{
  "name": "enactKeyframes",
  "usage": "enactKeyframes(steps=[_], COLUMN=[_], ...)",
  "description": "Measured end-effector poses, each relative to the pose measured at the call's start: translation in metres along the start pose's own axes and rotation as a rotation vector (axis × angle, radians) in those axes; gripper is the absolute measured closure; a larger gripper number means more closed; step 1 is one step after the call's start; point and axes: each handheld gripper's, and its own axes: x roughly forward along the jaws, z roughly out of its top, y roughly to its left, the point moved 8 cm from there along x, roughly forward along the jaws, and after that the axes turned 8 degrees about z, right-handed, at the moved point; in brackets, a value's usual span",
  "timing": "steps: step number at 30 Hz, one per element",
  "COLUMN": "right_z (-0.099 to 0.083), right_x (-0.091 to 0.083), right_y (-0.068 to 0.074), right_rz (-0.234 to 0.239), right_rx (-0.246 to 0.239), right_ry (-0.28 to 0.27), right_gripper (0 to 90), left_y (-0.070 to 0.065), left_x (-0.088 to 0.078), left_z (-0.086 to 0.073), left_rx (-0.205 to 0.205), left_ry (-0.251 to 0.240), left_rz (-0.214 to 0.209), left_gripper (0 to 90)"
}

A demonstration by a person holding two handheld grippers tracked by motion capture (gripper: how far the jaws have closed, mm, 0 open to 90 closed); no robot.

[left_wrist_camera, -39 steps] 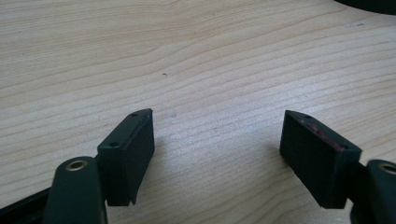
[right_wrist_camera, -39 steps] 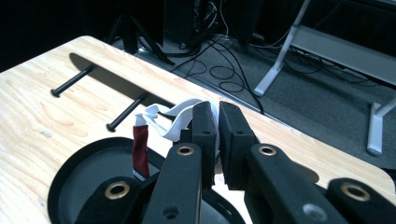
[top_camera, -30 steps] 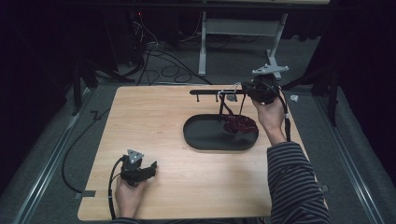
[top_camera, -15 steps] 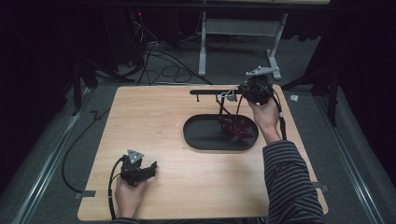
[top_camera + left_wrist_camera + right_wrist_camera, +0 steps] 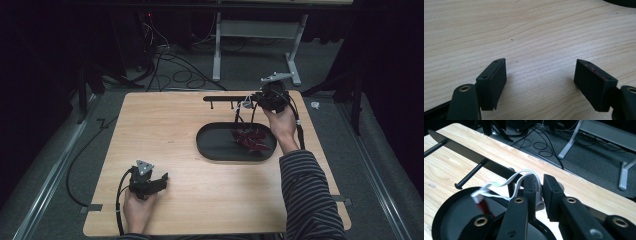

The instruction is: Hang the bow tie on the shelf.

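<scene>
Looking from the high view, the right tool (image 5: 248,104) hangs over the black tray (image 5: 205,146) beside the peg rack (image 5: 222,98). What the dark red bundle (image 5: 250,138) consists of is unclear.

Left gripper view: the left tool (image 5: 540,75) is released, with bare tabletop (image 5: 536,30) between its jaws.

Right gripper view: the right tool's (image 5: 541,185) jaws have just been opening, with the white loop (image 5: 524,175) between them, barely gripped. If the loop is not seated on a peg (image 5: 471,175), it may drop. Its seating is hidden.

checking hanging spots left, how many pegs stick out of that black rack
2 clearly: one peg near the rack's end, a second peg beside the black tray. More may be hidden behind the white cable.
</scene>
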Motion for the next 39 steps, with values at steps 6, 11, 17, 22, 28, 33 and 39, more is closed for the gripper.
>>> enactKeyframes(steps=[6,11,17,22,28,33,39], right_z=[-0.004,-0.004,-0.007,-0.008,-0.01,-0.01,-0.015], right_x=[0.003,0.002,-0.002,-0.003,-0.002,-0.002,0.0], right_y=[0.001,0.002,0.002,0.001,0.001,-0.002,-0.003], right_rz=[0.007,0.018,0.04,0.057,0.09,0.106,0.15], right_rx=[0.004,0.014,0.025,0.042,0.066,0.101,0.153], right_ry=[0.029,0.014,0.014,0.012,0.019,0.013,0.028], right_gripper=[78.7,73.8,68.2,62.1,57.7,56.4,52.8], left_y=[0.0,0.0,0.0,0.0,0.0,0.0,0.0], left_x=[0.0,0.0,0.0,0.0,0.0,0.0,0.0], left_z=[0.0,0.0,0.0,0.0,0.0,0.0,0.0], left_rx=[0.0,0.002,0.001,0.001,0.001,0.001,0.001], left_ry=[0.0,0.001,0.0,0.0,0.0,0.0,0.0], left_rz=[0.0,-0.001,0.0,0.0,0.0,0.0,0.0], left_gripper=[26.5,26.5,26.5,26.5,26.5,26.5,26.5])
